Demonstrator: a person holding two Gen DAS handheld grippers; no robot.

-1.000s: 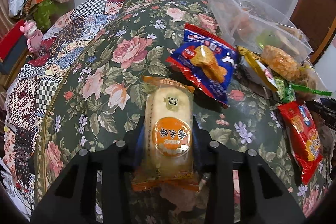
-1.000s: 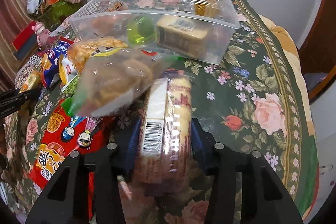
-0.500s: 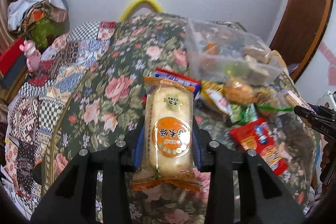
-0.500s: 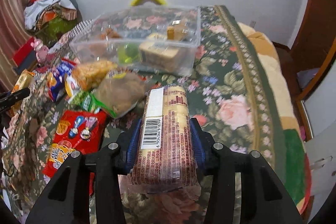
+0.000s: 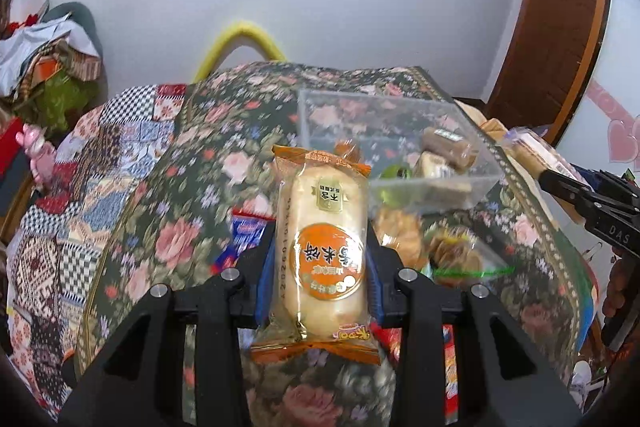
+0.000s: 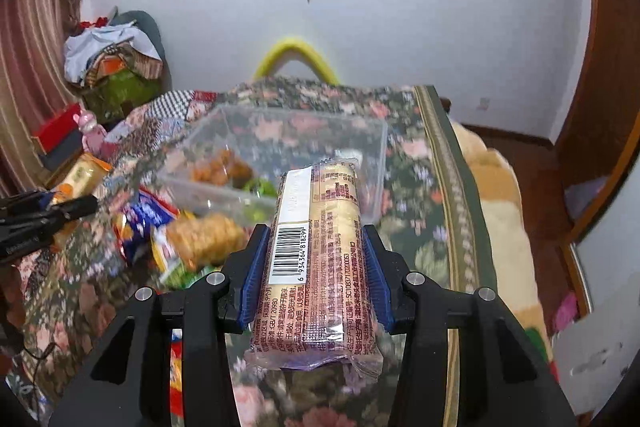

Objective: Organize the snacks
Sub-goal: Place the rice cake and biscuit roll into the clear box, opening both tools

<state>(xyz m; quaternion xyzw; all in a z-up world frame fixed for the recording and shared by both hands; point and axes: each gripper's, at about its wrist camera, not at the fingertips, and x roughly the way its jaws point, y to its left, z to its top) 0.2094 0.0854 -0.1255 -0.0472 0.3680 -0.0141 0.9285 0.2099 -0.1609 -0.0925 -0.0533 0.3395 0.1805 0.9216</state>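
Left wrist view: the left claw [image 5: 320, 267] is clenched on one orange-labelled rice cracker pack [image 5: 323, 251]. The pack's long axis runs along the fingers, its far end pointing away from the camera toward the clear plastic bin [image 5: 472, 187]; its near crimped end hangs below the blue pads [image 5: 264, 279]. The pack is held clear above the floral-covered surface [image 5: 180, 227].

Right wrist view: the right claw [image 6: 312, 267] is clenched on one barcode-printed biscuit sleeve [image 6: 316, 251]. Its long axis likewise lies along the fingers, far end toward the bin, barcode side up, near end projecting back past the pads toward the camera. It too is held off the surface.

Count: two claws, each grasping one pack; one clear bin, open-topped, holding several small snacks, among them a green item [image 6: 260, 187] and a brown wrapped roll [image 5: 448, 147]. In front of the bin lies a loose heap of snack bags [image 6: 192, 235], including a blue-and-red one [image 6: 148, 219]; their exact number is blurred. The opposite claw appears at the frame edge in each view, its pack between its fingers.
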